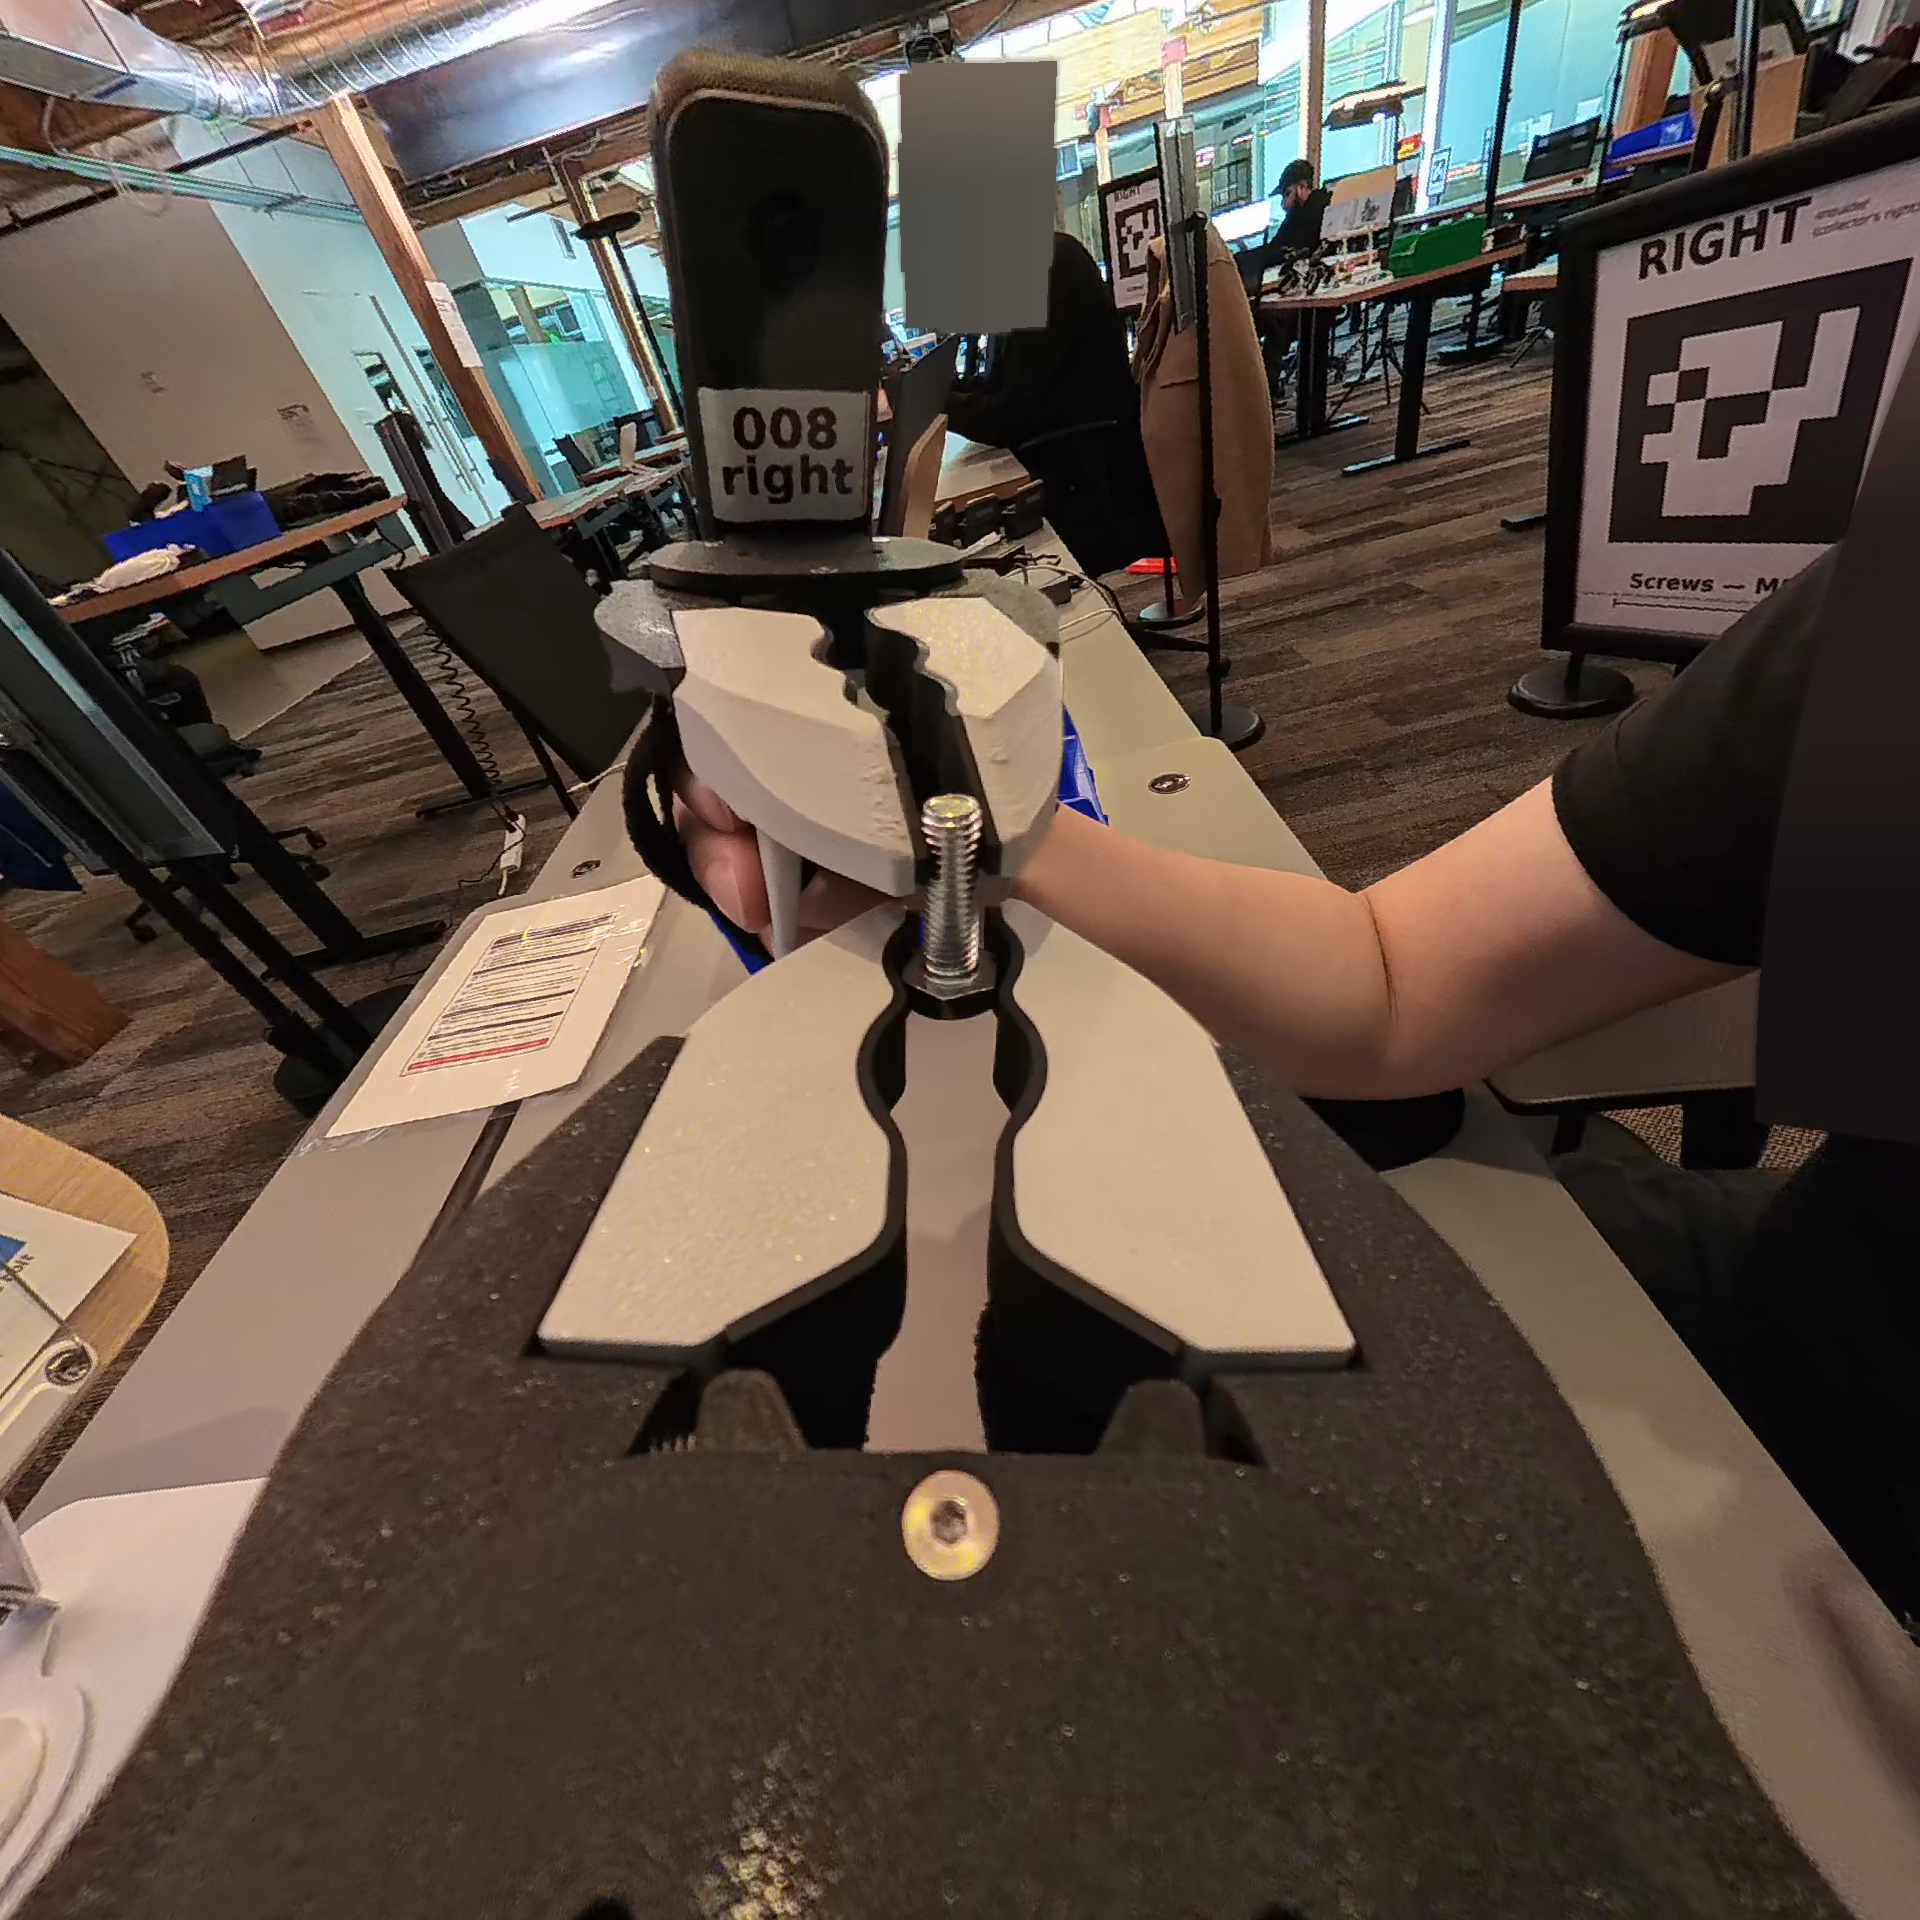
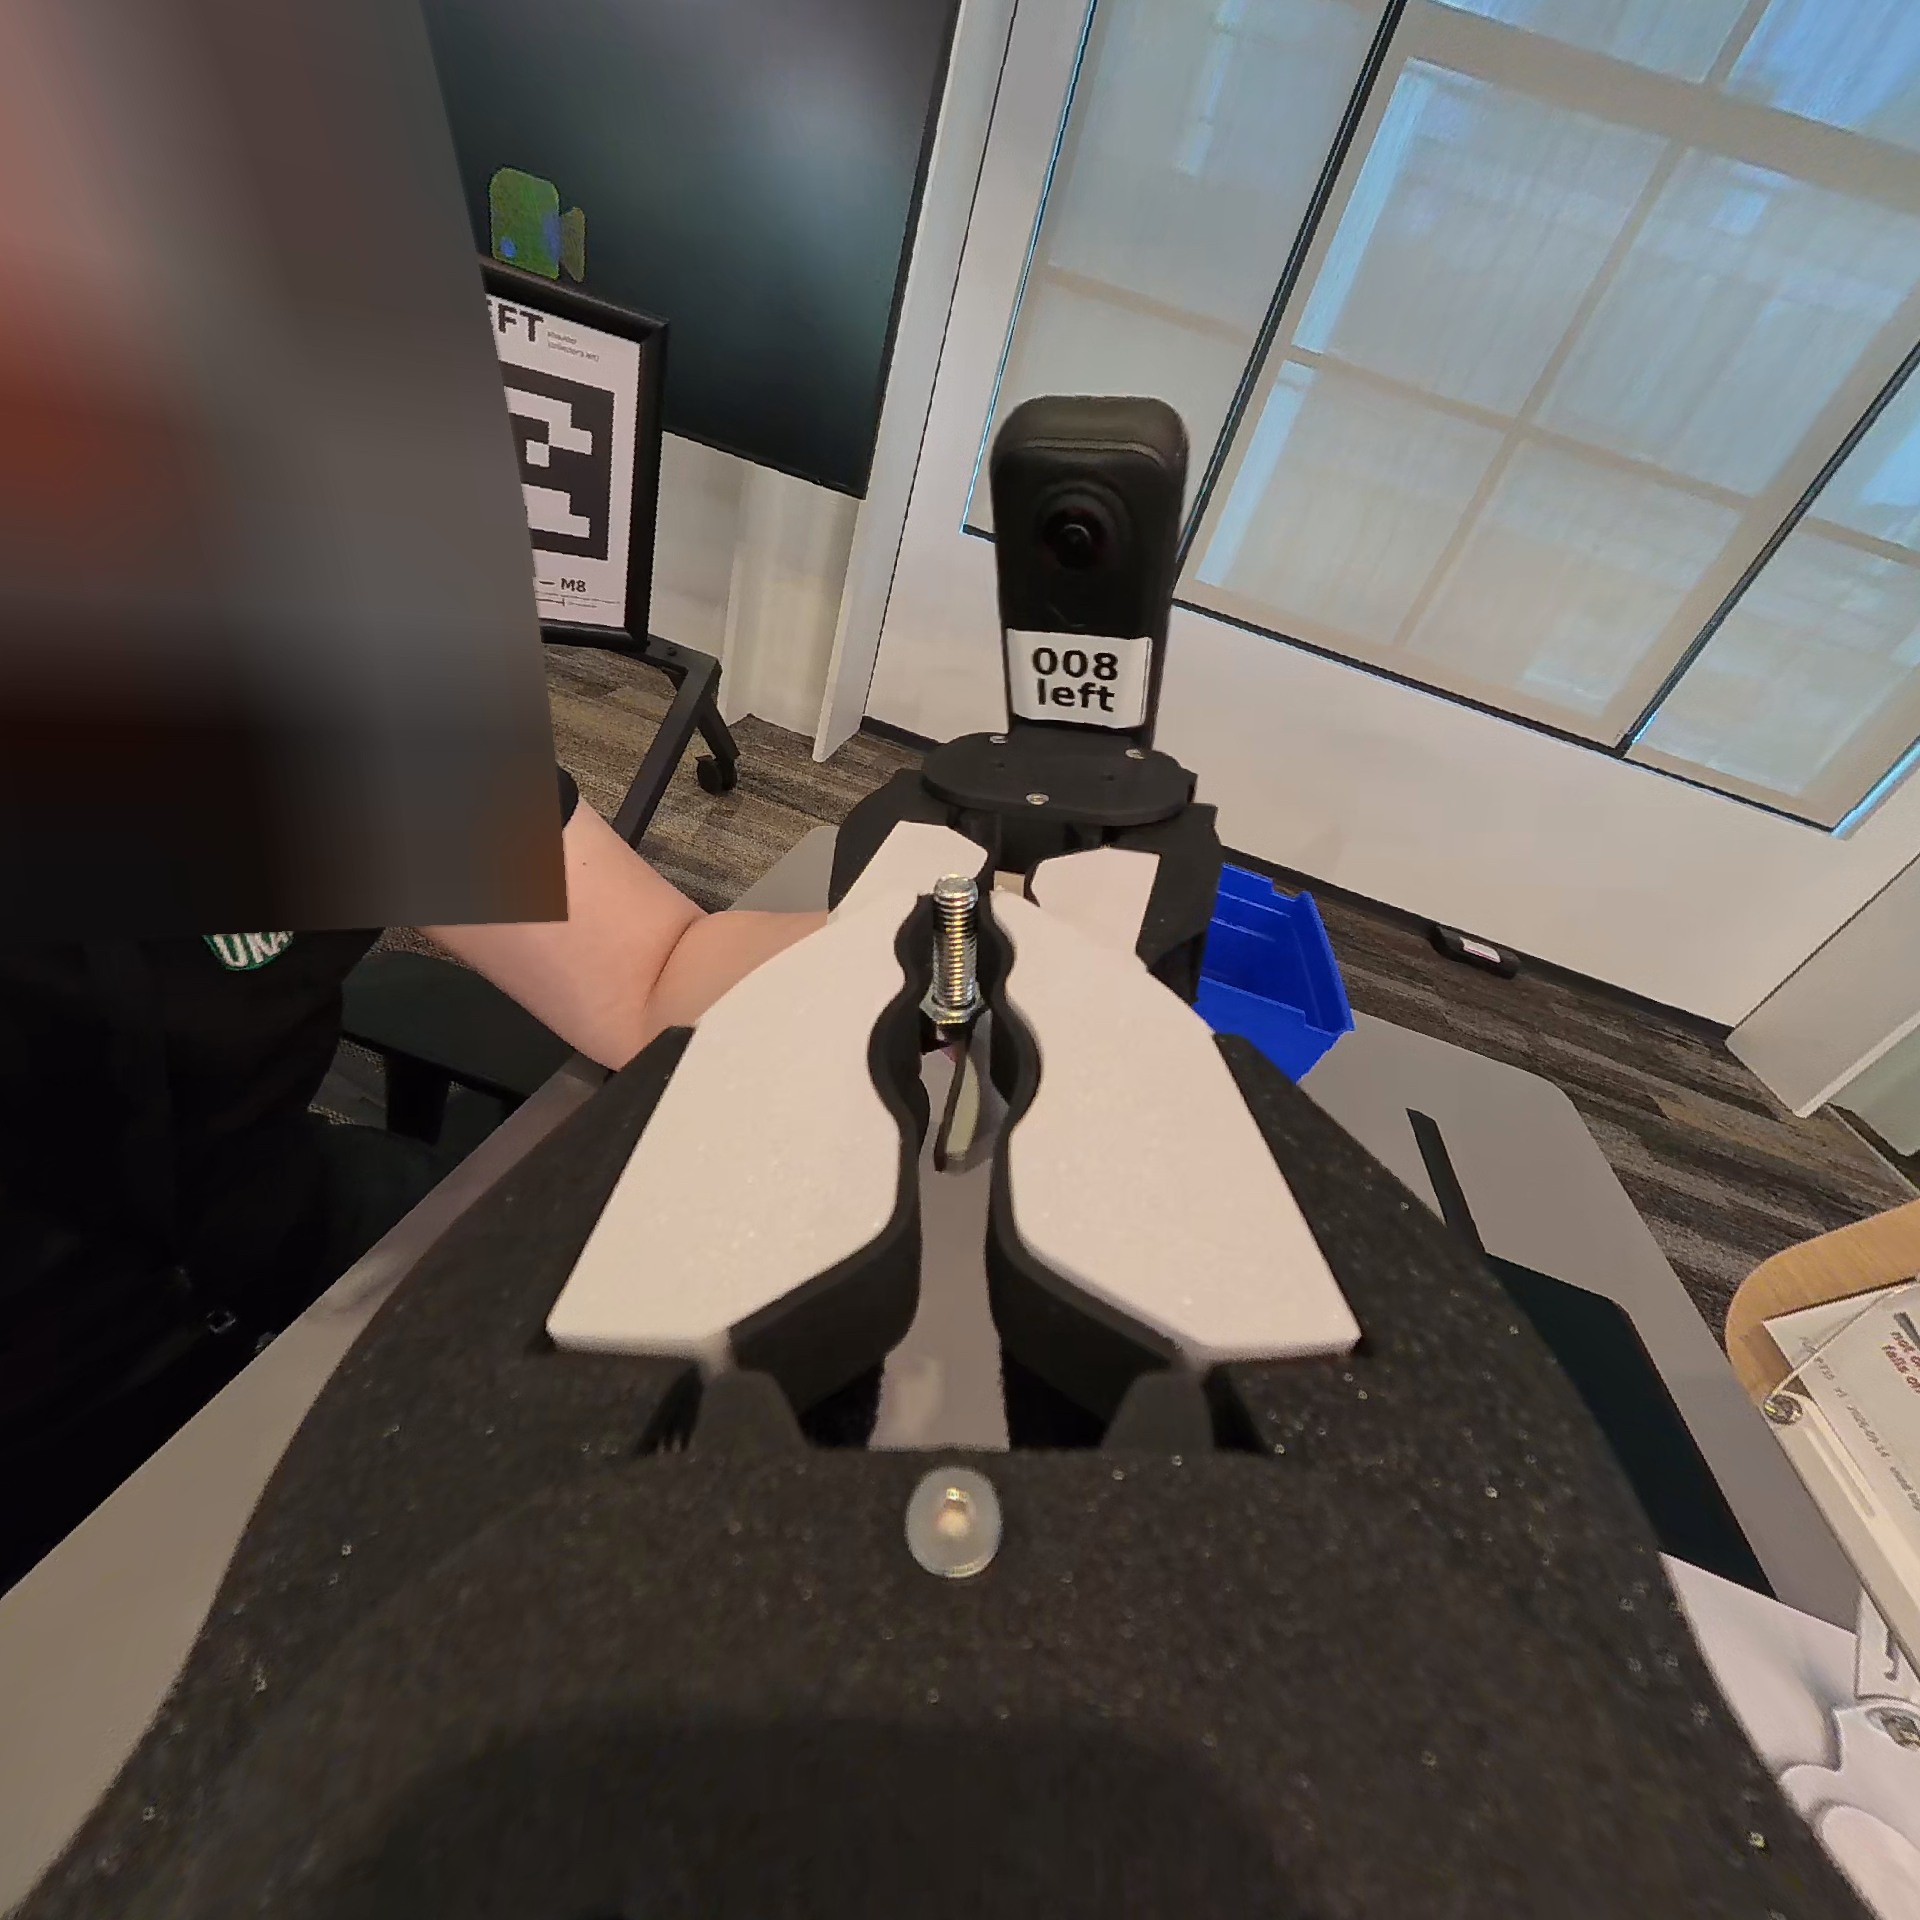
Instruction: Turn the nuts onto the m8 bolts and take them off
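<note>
Left gripper [image 1: 951, 997] jaws clamped on nut [image 1: 951, 982], bolt [image 1: 951, 894] upright, right gripper [image 2: 951, 997] gripping it

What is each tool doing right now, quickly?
Left tool: closed on the bolt at its six-sided end.
Right tool: fingers close around the same bolt; whether it grips cannot be told.
</note>
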`<state>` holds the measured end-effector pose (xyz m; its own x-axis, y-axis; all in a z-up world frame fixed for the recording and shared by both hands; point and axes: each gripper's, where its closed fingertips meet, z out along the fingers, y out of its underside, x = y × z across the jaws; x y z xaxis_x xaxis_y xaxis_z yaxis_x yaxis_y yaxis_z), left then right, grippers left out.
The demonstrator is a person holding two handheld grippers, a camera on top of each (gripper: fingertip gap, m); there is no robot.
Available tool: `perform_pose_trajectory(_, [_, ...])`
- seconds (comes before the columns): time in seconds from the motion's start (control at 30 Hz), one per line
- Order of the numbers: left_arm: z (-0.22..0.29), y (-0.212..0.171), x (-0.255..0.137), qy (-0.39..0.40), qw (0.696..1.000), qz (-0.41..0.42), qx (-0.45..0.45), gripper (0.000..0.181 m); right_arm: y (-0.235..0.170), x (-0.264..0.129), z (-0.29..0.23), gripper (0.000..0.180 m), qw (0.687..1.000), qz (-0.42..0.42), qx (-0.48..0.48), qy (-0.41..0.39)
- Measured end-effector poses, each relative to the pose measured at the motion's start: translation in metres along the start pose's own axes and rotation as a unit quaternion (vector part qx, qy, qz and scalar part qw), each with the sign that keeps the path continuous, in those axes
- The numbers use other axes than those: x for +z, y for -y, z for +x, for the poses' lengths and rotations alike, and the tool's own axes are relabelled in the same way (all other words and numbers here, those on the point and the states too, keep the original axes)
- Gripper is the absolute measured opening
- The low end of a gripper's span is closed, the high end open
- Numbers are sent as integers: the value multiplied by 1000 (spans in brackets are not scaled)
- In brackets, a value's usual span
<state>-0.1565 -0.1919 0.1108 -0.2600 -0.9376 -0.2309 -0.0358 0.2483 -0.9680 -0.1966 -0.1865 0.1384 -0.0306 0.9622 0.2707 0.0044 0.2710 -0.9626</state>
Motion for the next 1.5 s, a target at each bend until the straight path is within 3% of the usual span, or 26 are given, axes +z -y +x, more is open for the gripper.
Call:
perform_pose_trajectory(0.5, [-5,-7,2,10,1000,-20,-3,11,-6,-2,3,8,1000,-12,-3,-9])
perform_pose_trajectory(0.63, [-10,-16,3,22,999,-40,0,11,-2,-3,7,20,1000,-2,-5,-27])
perform_pose_trajectory(0.73, [-17,-21,2,33,998,-47,-3,11,0,-5,7,21,999,-1,-12,-34])
perform_pose_trajectory(0.93, [-58,-38,-29,120,990,-78,-8,11,-4,-23,21,20,995,-27,-22,-89])
perform_pose_trajectory(1.13, [-113,-53,-96,277,954,-109,-19,11,-75,-24,39,16,970,-209,28,-122])
perform_pose_trajectory(1.27, [-131,-59,-136,349,928,-129,-23,11,-153,-14,59,11,904,-383,92,-165])
perform_pose_trajectory(1.43, [-148,-65,-179,419,898,-125,-48,11,-220,29,53,3,855,-424,261,-147])
perform_pose_trajectory(1.5, [-152,-65,-195,443,887,-118,-55,11,-248,34,44,2,821,-472,286,-144])
